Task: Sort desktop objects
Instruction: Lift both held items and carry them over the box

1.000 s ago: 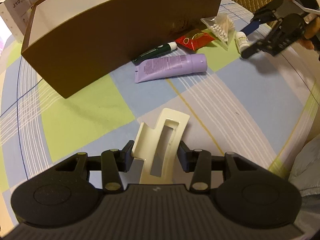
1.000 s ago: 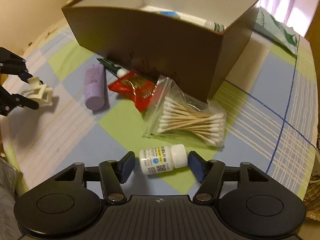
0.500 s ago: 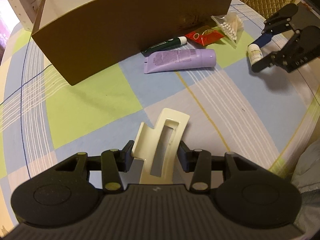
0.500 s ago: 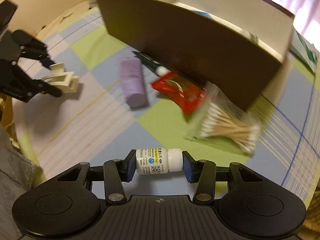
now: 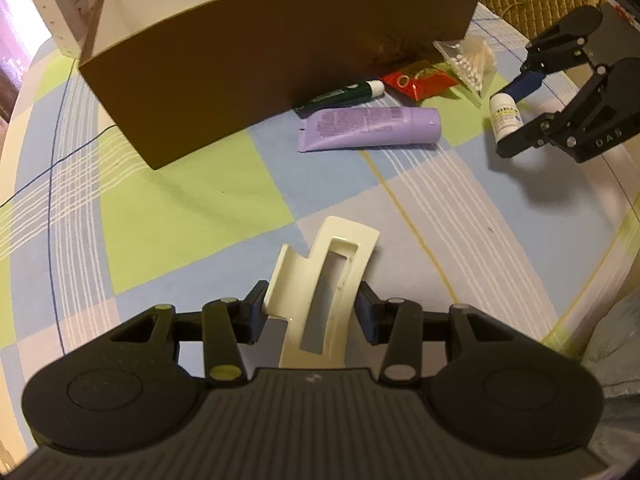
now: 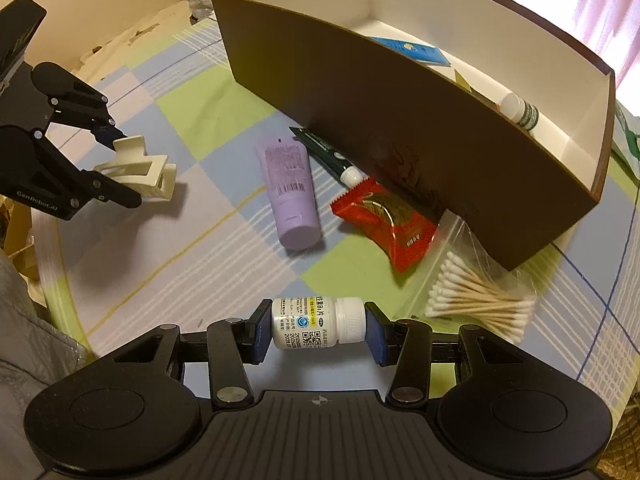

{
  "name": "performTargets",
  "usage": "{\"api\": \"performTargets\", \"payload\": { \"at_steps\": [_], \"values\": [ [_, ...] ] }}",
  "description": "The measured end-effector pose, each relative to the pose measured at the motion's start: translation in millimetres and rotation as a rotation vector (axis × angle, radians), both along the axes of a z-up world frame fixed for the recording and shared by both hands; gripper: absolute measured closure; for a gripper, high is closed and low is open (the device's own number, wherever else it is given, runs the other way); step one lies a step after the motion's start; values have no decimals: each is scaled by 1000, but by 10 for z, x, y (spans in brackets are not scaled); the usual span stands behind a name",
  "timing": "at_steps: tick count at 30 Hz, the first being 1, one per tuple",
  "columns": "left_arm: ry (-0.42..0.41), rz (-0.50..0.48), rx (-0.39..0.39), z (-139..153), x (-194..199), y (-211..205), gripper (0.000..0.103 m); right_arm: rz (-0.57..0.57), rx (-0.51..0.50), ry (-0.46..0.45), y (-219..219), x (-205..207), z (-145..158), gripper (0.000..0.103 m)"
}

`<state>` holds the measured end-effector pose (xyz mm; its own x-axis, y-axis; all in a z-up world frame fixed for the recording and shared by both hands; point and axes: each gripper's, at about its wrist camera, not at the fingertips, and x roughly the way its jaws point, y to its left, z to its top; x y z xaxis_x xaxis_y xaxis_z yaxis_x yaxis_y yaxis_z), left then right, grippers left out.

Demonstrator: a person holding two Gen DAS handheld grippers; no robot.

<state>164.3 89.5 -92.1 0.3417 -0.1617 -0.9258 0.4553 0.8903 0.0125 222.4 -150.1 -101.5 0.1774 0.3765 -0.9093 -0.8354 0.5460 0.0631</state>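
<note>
My left gripper (image 5: pixel 310 312) is shut on a cream hair claw clip (image 5: pixel 324 280), held above the checked cloth; it also shows in the right wrist view (image 6: pixel 138 170). My right gripper (image 6: pixel 318 332) is shut on a small white pill bottle (image 6: pixel 318 322), held sideways above the cloth; the bottle shows in the left wrist view (image 5: pixel 505 114). The brown box (image 6: pixel 400 120) with a white inside stands beyond both. Against its front wall lie a purple tube (image 6: pixel 292 196), a green tube (image 6: pixel 324 152), a red packet (image 6: pixel 388 220) and a bag of cotton swabs (image 6: pixel 476 292).
Inside the box lie a blue card (image 6: pixel 412 50) and a white-capped bottle (image 6: pixel 520 110). A white carton (image 5: pixel 56 4) stands behind the box. A green-printed bag (image 6: pixel 626 136) lies to the right of the box. The table edge runs at the lower left (image 6: pixel 52 264).
My right gripper has closed on the pill bottle and lifted it off the cloth, rising away from the swabs. My left gripper still holds the clip and has lifted slightly.
</note>
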Motion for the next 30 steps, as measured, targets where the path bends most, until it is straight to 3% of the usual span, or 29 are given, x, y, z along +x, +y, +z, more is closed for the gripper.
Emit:
{"api": "performTargets", "payload": {
  "at_steps": [22, 26, 30],
  "values": [
    [-55, 24, -7, 406, 186, 128, 63, -54, 85, 45, -104, 114, 141, 53],
    [-72, -5, -7, 611, 268, 120, 63, -47, 111, 55, -149, 146, 224, 53],
    [-134, -78, 27, 927, 440, 99, 63, 11, 169, 43, -149, 250, 502, 53]
  ]
}}
